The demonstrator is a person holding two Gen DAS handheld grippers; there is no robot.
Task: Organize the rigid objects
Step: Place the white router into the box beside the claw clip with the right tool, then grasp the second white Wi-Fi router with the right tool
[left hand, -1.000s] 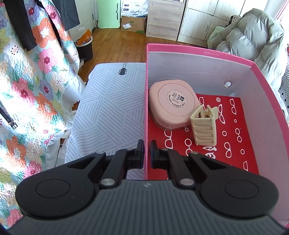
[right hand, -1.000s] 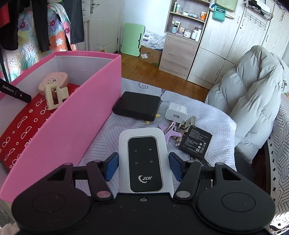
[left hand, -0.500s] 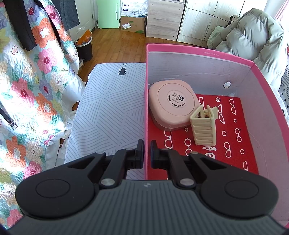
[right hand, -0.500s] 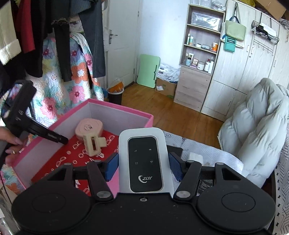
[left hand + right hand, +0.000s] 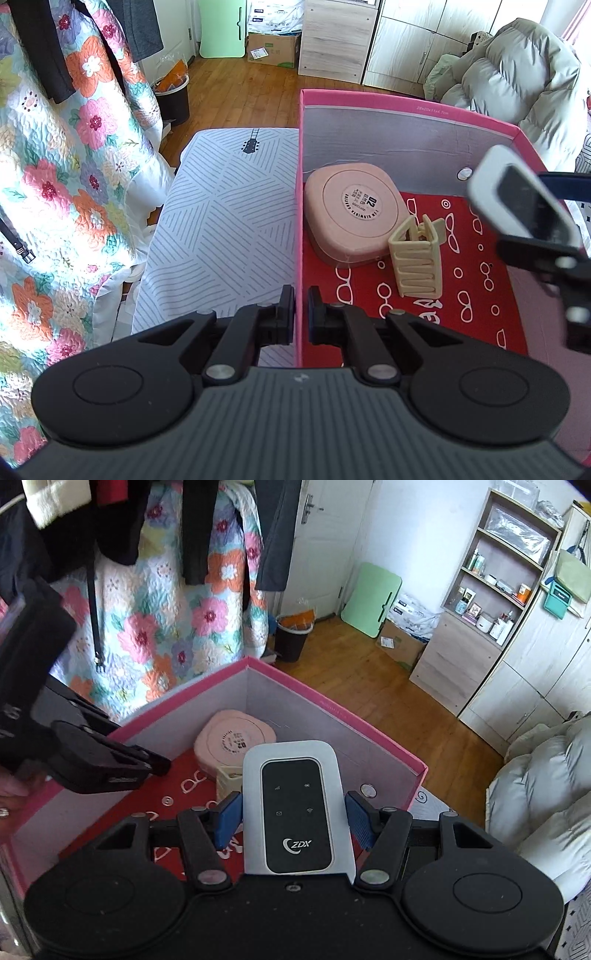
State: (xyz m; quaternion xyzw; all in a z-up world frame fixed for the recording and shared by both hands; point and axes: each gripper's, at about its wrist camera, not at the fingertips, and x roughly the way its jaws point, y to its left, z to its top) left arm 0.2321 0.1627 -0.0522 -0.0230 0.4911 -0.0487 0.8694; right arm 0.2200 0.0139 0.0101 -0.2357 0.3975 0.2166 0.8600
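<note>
Box [image 5: 406, 107] already holds pink case [image 5: 352, 214] & hair clip [image 5: 417, 258]; left gripper [image 5: 302, 310] fingers clamp its wall, right gripper [image 5: 293, 812] fingers grip wifi router [image 5: 295, 808] above box, not yet dropped in

Bright daylight fills the room, soft and even, with only faint shadows inside the pink box [image 5: 406, 107]; the white door [image 5: 325, 535] and wall wash out pale; the white router [image 5: 517, 199] smears with motion blur in the left view; straight lines bow toward every edge.
</note>
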